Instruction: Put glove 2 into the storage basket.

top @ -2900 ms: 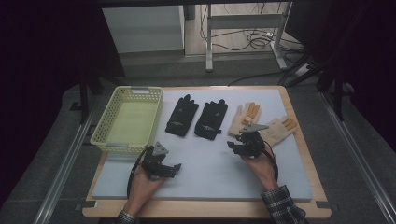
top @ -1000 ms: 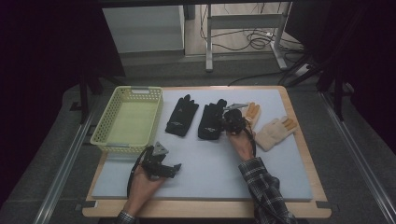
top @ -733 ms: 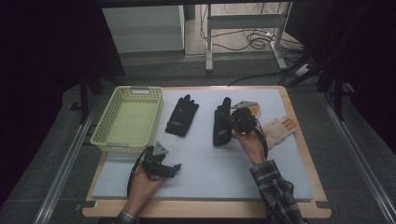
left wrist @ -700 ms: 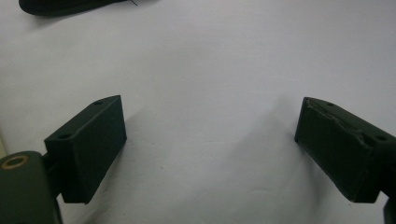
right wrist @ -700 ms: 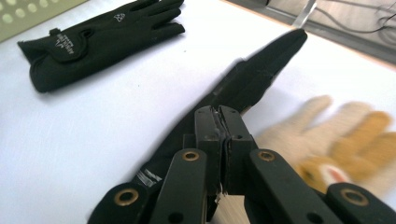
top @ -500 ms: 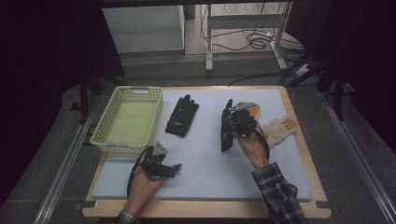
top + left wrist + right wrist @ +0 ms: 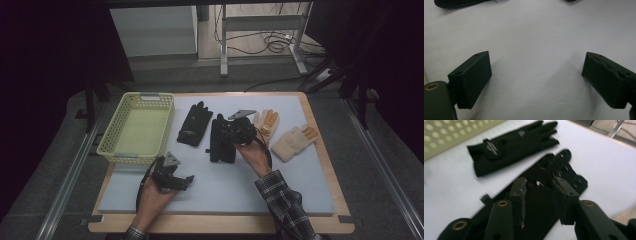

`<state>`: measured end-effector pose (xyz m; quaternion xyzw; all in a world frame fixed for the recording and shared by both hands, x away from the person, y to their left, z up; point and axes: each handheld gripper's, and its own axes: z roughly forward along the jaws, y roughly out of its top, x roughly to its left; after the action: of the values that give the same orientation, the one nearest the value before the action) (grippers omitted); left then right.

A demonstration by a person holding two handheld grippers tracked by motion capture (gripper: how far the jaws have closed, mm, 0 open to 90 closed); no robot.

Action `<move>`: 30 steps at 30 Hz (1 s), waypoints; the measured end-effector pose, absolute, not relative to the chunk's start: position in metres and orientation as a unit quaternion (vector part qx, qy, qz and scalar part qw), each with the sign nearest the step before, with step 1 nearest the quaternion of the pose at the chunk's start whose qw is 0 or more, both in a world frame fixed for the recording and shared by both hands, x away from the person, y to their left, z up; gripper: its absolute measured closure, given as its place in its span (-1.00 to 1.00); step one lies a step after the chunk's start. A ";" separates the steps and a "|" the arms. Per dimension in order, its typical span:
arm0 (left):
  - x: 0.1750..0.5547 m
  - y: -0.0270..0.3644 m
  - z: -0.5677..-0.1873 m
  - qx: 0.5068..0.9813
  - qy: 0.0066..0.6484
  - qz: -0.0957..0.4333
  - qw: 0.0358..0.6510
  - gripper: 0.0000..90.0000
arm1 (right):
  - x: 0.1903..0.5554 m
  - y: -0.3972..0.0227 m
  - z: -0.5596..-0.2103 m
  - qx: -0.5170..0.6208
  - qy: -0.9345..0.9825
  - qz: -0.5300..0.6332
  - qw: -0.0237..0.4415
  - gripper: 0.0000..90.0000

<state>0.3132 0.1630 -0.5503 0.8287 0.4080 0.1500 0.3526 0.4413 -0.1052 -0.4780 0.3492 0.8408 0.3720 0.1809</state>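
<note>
White table pad [image 7: 220, 185] carries two black gloves. Right gripper [image 7: 539, 192], jaws just opening, hovers over the nearer black glove [image 7: 541, 205], gripping nothing. Left gripper [image 7: 536, 80] rests wide, empty.

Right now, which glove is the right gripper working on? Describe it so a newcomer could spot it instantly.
On the white mat, right of the yellow basket, lie four gloves in a row. It is the second black glove, directly under the right gripper, whose jaws have just been opening above it. Unlike the other black glove, it lies nearest the cream gloves.
</note>
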 end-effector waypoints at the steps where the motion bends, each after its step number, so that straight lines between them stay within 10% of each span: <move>1: 0.313 0.163 -0.551 0.827 0.409 0.150 0.355 -0.80 | 0.444 -0.108 -0.482 0.351 0.842 0.369 0.179 0.28; 13: 0.313 0.163 -0.551 0.826 0.410 0.150 0.356 -0.80 | 0.471 -0.093 -0.528 0.331 0.864 0.349 0.149 -0.33; 20: 0.313 0.163 -0.551 0.827 0.410 0.150 0.355 -0.80 | 0.469 -0.089 -0.528 0.353 0.855 0.345 0.158 0.70; 30: 0.313 0.163 -0.550 0.829 0.407 0.150 0.352 -0.80 | 0.444 -0.096 -0.502 0.349 0.847 0.359 0.177 0.75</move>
<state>0.3132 0.1631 -0.5503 0.8295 0.4074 0.1499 0.3515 0.4441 -0.0959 -0.5022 0.3488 0.8473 0.3593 0.1767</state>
